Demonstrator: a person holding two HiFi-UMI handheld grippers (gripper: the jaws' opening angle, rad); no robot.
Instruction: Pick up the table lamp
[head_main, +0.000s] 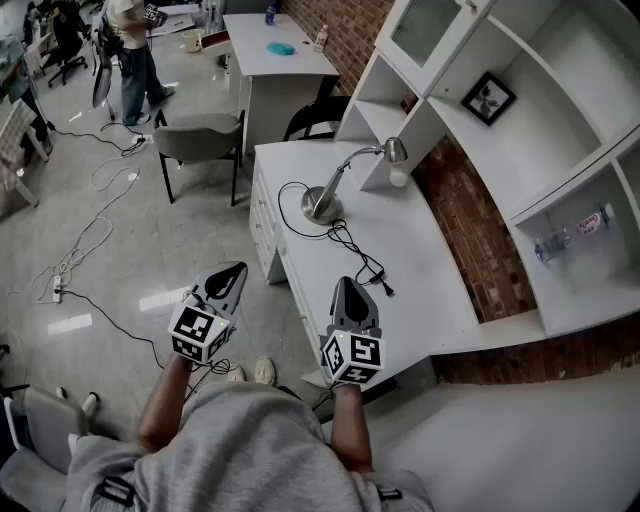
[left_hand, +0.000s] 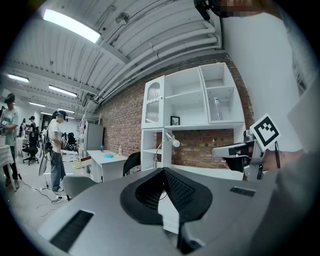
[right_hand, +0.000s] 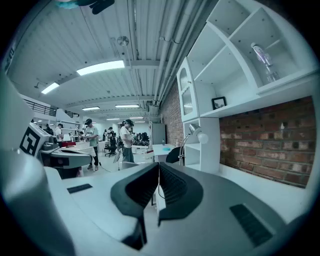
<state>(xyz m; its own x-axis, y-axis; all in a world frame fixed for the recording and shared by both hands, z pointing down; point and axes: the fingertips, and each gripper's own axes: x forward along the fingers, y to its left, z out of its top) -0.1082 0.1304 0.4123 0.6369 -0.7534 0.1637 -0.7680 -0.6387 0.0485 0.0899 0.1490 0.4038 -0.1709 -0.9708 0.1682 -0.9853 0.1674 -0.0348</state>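
Note:
The table lamp stands at the far end of the white desk (head_main: 420, 270), with a round metal base (head_main: 321, 204), a curved neck and a small shade (head_main: 395, 150) near the shelf unit. Its black cord (head_main: 352, 250) trails across the desktop. My right gripper (head_main: 345, 284) hovers over the desk's near end, shut and empty, well short of the lamp. My left gripper (head_main: 236, 269) hangs left of the desk over the floor, also shut and empty. In the left gripper view the lamp (left_hand: 168, 140) shows far ahead of my left gripper (left_hand: 164, 170). In the right gripper view the lamp (right_hand: 193, 134) lies beyond my right gripper (right_hand: 158, 164).
A white shelf unit (head_main: 470, 150) on a brick wall holds a picture frame (head_main: 488, 98) and a water bottle (head_main: 575, 231). A grey chair (head_main: 200, 136) and a black chair (head_main: 315, 116) stand beyond the desk. Cables (head_main: 90, 240) cross the floor. A person (head_main: 130, 50) stands far off.

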